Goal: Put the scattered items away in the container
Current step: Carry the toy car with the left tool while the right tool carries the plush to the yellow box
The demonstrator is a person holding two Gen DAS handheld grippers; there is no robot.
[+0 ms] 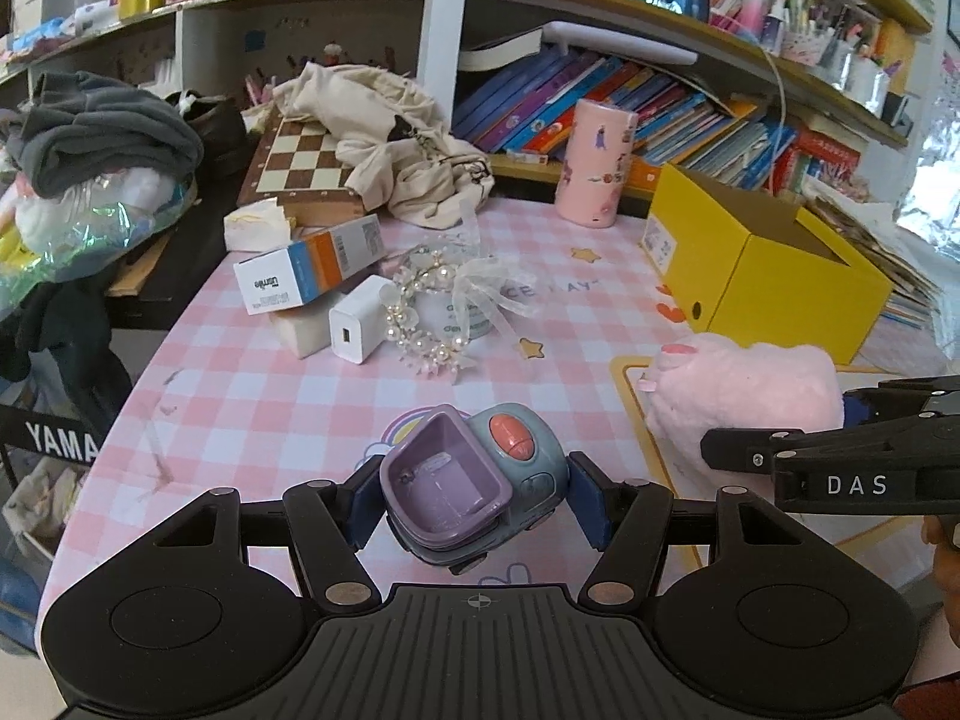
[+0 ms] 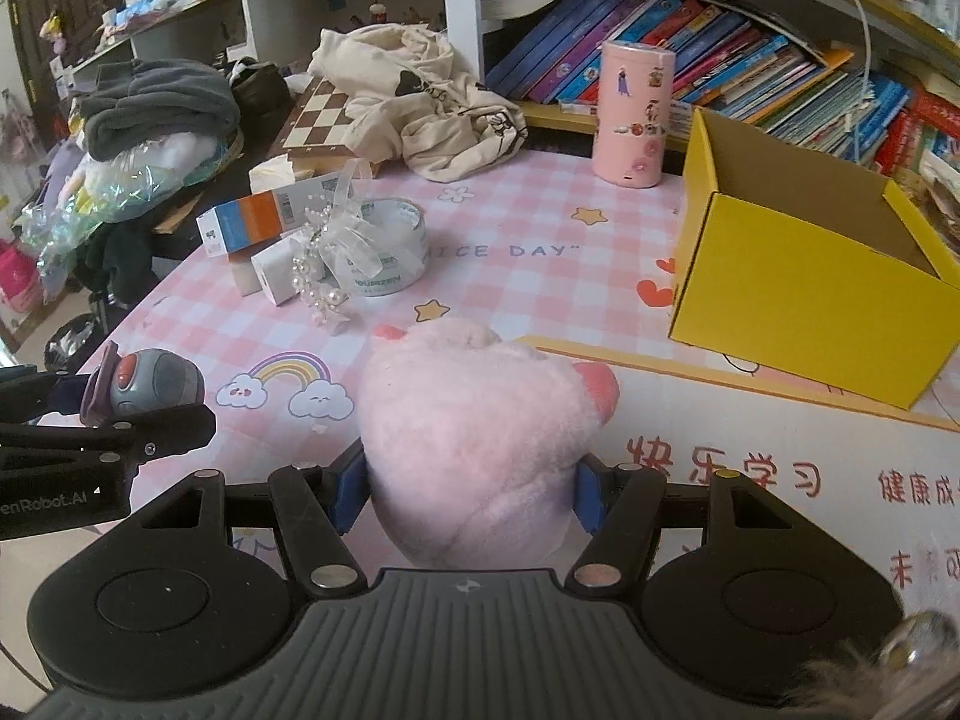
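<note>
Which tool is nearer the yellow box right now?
Right. The right tool, shut on the pink plush, sits just short of the yellow box. The left tool, holding the toy car, is farther out to the left.

- The left tool is covering the lower sides of the toy car, so its wheels are barely showing.
- The right tool is hiding the underside of the pink plush.
- The tape roll is sitting partly behind the pearl-and-ribbon ornament.
- The yellow box is running off the right edge, its floor mostly hidden by its walls.
</note>
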